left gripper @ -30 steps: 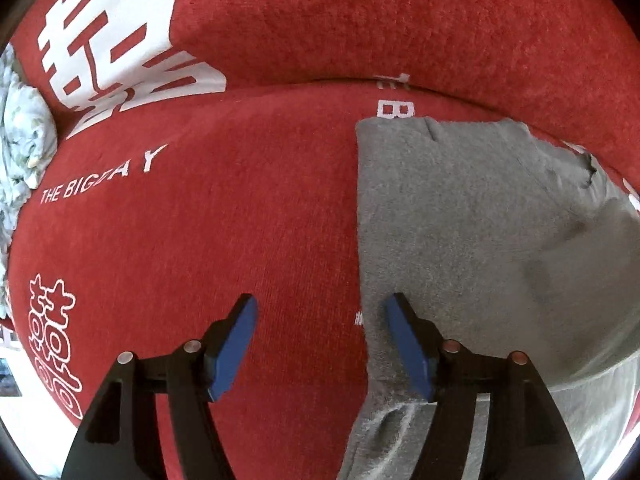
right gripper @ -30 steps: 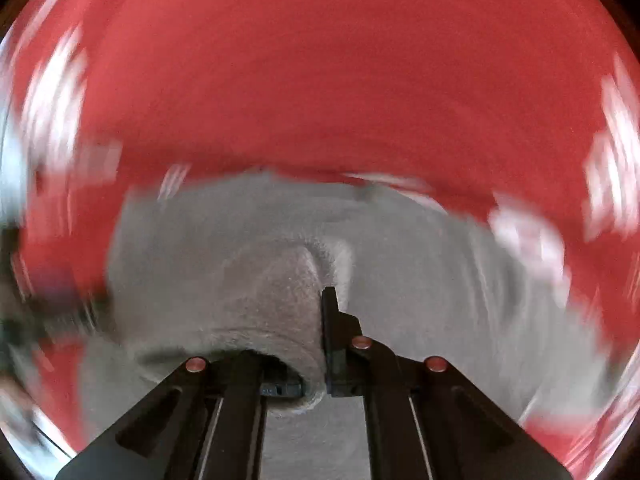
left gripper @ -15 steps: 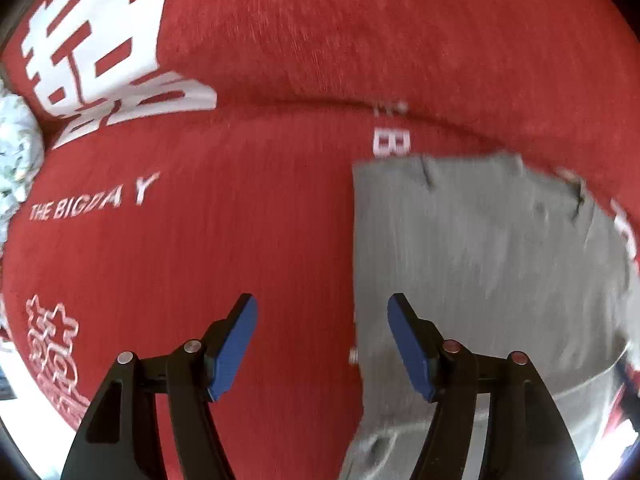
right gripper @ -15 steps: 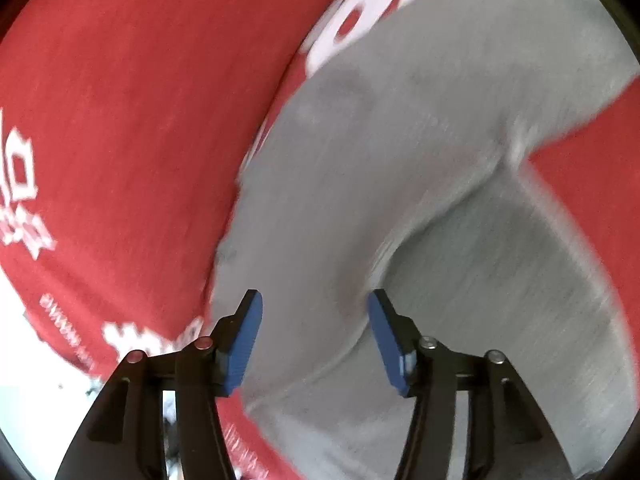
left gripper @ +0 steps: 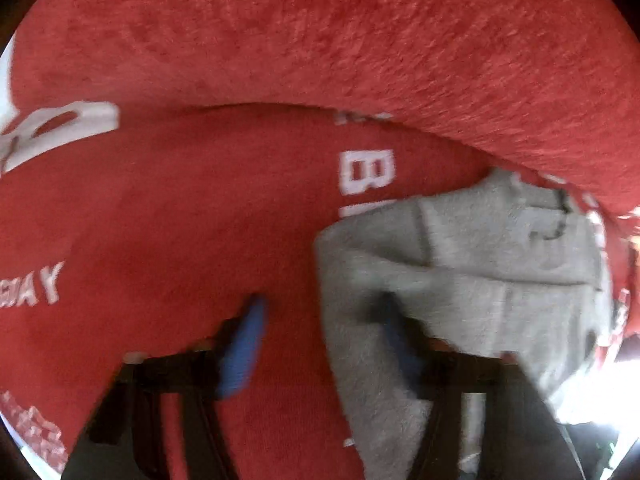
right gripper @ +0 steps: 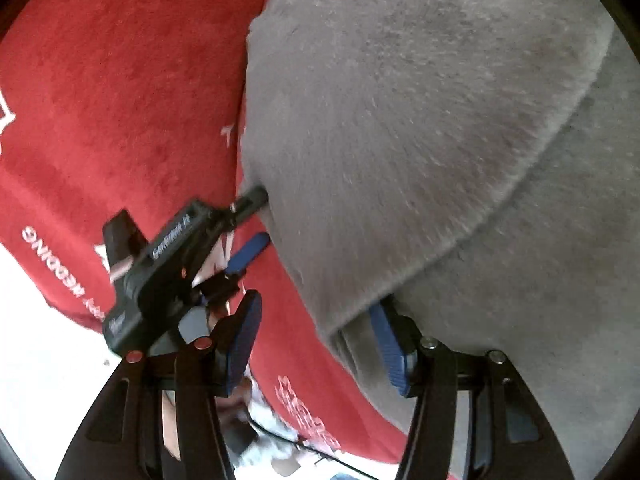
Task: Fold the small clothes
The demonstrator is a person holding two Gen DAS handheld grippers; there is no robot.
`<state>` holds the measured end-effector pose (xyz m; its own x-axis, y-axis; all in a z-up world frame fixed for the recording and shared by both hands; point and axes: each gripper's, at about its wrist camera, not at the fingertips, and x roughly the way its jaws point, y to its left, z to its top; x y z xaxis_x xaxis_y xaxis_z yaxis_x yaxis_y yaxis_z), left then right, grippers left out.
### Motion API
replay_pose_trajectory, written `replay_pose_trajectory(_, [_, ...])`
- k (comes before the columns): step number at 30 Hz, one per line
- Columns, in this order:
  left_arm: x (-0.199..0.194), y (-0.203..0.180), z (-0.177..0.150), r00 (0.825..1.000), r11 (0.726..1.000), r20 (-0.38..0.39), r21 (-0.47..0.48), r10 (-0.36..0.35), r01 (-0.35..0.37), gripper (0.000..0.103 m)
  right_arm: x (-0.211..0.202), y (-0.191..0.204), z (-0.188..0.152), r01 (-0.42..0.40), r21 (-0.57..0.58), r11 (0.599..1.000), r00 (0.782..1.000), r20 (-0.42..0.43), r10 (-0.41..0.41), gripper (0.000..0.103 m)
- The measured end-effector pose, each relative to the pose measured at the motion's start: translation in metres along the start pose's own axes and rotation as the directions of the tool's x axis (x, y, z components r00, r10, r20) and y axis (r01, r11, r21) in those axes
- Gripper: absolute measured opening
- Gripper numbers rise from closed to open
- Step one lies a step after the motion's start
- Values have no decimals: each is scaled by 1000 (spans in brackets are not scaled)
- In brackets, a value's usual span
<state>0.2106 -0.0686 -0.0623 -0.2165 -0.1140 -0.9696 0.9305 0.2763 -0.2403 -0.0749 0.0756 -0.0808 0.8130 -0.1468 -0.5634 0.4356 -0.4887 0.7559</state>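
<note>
Grey fleece garment (left gripper: pixel 500 264) lies folded on red plush cover with white lettering (left gripper: pixel 180 208), right half of left wrist view. Left gripper (left gripper: pixel 320 320) jaws closing, astride garment's left edge, not yet pinching. Right gripper (right gripper: pixel 316 320) jaws apart, closing slightly; fold corner hangs between them, ungripped.

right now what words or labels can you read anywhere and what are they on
"DAY": white print on the red cloth, left wrist view; earlier letters blurred.
"B": white print on the same cloth, above the grey garment; the letter below is half covered.
"WEDDING": white print on the cloth, upside down, right wrist view.
White label on the left gripper: too blurred.
</note>
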Motion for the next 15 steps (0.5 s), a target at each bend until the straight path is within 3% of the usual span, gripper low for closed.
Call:
replay_pose_trajectory(1, [-2, -1, 1, 1000, 999, 4, 20, -29, 29, 9, 1, 1, 0, 3, 9, 1000, 1000, 12, -3, 26])
replay_pose_trajectory(2, [-6, -3, 3, 999, 999, 7, 42, -35, 34, 9, 4, 3, -1, 2, 9, 1000, 1000, 6, -2, 9])
replay_pose_trajectory(3, [-10, -3, 4, 999, 998, 14, 57, -38, 37, 9, 9, 7, -1, -1, 6, 1000, 1000, 0, 1, 6])
replay_pose_trajectory(7, [-26, 9, -1, 997, 992, 38, 110, -63, 58, 9, 10, 24, -13, -68, -46, 997, 996, -66, 65, 6])
replay_pose_trajectory(8, [-25, 15, -2, 998, 992, 37, 116, -57, 52, 9, 15, 25, -16, -65, -58, 996, 995, -84, 60, 6])
replay_pose_trajectory(9, [-21, 23, -3, 999, 992, 38, 123, -22, 17, 1, 23, 23, -20, -47, -65, 997, 994, -102, 40, 6])
replay_pose_trajectory(12, [-11, 41, -6, 1000, 997, 17, 79, 15, -17, 1, 42, 7, -23, 18, -53, 998, 992, -121, -25, 6])
replay_pose_trajectory(15, [-13, 54, -8, 999, 998, 24, 47, 28, -29, 1, 36, -3, -20, 17, -32, 999, 990, -142, -22, 9])
